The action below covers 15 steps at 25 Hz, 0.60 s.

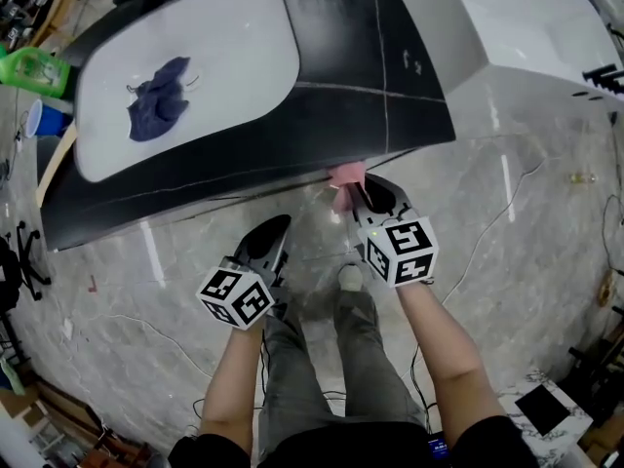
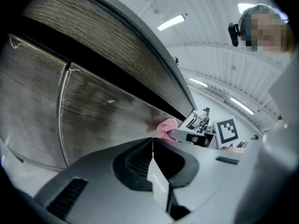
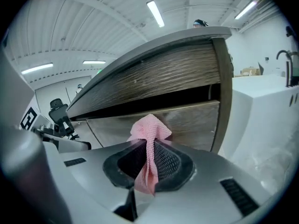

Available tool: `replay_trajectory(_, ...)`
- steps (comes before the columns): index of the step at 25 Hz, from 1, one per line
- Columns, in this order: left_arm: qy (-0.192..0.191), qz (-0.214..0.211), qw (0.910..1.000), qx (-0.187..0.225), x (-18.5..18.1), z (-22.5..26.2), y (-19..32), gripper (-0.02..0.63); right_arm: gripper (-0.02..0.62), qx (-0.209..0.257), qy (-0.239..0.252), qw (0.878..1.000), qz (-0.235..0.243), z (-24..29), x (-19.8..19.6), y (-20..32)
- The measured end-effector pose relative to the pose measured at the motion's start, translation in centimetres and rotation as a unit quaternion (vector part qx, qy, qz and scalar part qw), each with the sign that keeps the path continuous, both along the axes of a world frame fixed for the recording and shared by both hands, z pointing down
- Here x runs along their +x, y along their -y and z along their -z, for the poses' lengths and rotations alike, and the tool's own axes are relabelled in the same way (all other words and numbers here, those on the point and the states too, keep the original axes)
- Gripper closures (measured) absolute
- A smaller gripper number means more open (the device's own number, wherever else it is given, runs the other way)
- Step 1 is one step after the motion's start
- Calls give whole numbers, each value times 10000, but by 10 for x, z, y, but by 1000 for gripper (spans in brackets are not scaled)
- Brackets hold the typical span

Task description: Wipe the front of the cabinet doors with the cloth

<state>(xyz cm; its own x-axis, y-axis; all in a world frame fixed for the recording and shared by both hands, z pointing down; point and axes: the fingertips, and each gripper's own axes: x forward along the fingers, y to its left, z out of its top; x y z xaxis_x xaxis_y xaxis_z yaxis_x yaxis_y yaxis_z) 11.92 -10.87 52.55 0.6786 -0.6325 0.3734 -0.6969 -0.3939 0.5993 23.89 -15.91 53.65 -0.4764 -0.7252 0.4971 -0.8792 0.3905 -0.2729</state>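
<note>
Just short of the door (image 3: 187,119), the right gripper (image 3: 148,148) clenched the cloth (image 3: 150,129), its bunched tip pointing doorward; the left gripper (image 2: 153,143), closed empty, hung farther off.

Grey left gripper (image 1: 278,225), right gripper (image 1: 352,191) — black sleeves (image 1: 207,449), grey trousers (image 1: 322,378).

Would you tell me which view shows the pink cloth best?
The right gripper view: the pink cloth sits central, clamped in the right gripper. The head and left gripper views show only a small pink tip.
</note>
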Motion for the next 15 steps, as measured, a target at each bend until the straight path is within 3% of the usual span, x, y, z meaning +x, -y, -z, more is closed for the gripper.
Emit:
replay_trajectory(9,-122,-29,9998,155,43,3,10,597,541,-19,1,9997,-258,-6,45,-2)
replay_trajectory(15,-254,5,9996,115,49,3,7,597,541,-113,-27,9998,-163,-12,40,-14)
